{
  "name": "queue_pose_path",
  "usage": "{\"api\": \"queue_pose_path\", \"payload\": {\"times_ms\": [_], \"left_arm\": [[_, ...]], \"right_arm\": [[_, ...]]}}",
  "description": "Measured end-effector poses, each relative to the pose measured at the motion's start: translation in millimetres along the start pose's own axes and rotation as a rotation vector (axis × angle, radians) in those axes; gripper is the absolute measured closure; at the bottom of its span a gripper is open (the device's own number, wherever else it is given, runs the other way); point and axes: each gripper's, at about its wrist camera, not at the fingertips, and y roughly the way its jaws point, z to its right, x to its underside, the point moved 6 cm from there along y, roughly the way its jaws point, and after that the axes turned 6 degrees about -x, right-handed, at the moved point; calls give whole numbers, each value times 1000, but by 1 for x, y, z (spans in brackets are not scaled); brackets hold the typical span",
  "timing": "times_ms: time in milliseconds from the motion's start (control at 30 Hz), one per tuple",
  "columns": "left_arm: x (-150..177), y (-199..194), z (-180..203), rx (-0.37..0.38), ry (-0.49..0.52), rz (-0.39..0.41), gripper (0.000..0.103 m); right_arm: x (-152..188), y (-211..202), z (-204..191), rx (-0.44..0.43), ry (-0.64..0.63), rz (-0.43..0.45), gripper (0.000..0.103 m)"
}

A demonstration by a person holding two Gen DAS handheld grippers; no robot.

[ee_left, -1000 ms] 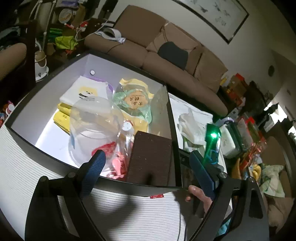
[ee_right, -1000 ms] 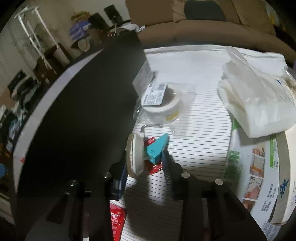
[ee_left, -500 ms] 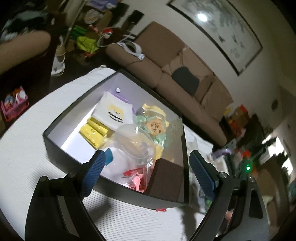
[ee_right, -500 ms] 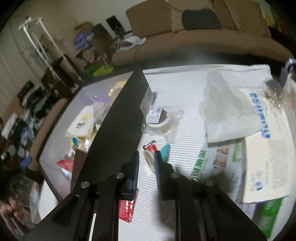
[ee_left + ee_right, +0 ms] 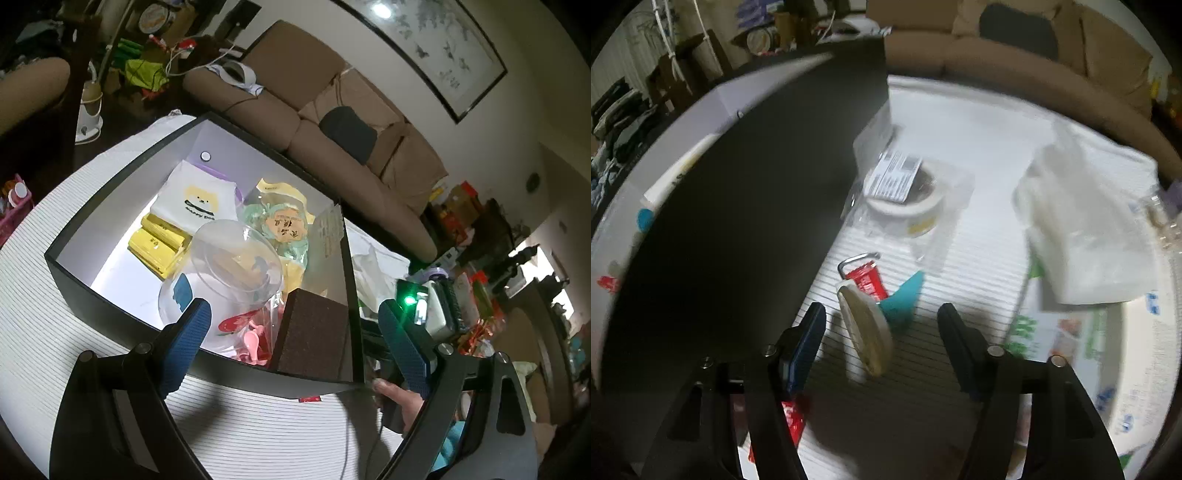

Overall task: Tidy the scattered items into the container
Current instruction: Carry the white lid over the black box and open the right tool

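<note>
a dark open box [image 5: 207, 369] with a white inside sits on a white ribbed tablecloth [image 5: 258, 435], seen from the left wrist camera. the left gripper [image 5: 291, 343] hovers over the box's near wall with its blue-padded jaws spread wide and nothing between them. inside the box lie a white pouch with a cartoon dog [image 5: 199, 199], yellow packets [image 5: 159, 240], a clear plastic cup [image 5: 229, 258] on its side, a green and yellow snack bag [image 5: 284, 225], pink and red bits in a clear bag [image 5: 251, 332], and a brown block [image 5: 314, 332] in the near right corner. a small red scrap [image 5: 309, 398] shows at the foot of the near wall. a brown sofa [image 5: 332, 122] stands behind the table.

from the right wrist camera, slightly blurred, the box's dark outer wall [image 5: 738, 221] fills the left side. the right gripper [image 5: 882, 321] is low over the cloth just beside that wall, jaws spread apart, gripping nothing. between its fingers, outside the box, lies a round cream disc with a teal cone-shaped part [image 5: 875, 317], tilted on its edge. touching it is a red sachet [image 5: 866, 280] with a metal clip. just beyond lies a roll of white tape in a clear wrapper [image 5: 908, 199] with a barcode label. another red sachet [image 5: 792, 417] lies under the left finger. to the right, a crumpled white plastic bag [image 5: 1086, 229] rests on a printed cardboard carton [image 5: 1082, 350].
</note>
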Motion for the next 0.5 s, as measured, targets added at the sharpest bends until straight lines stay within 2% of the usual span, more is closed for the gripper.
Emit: {"api": "queue_pose_path", "payload": {"times_ms": [67, 200, 400, 500], "left_arm": [[-3, -2, -4, -1, -9, 8, 12], [-13, -12, -19, -20, -42, 48, 12], [-24, -24, -47, -32, -120, 85, 12], [-25, -27, -54, -33, -146, 98, 12]], "right_arm": [[2, 1, 0, -19, -2, 13, 68], [7, -15, 0, -36, -14, 54, 68], [-8, -85, 6, -77, 35, 181, 68], [-23, -121, -18, -148, 29, 237, 68]]}}
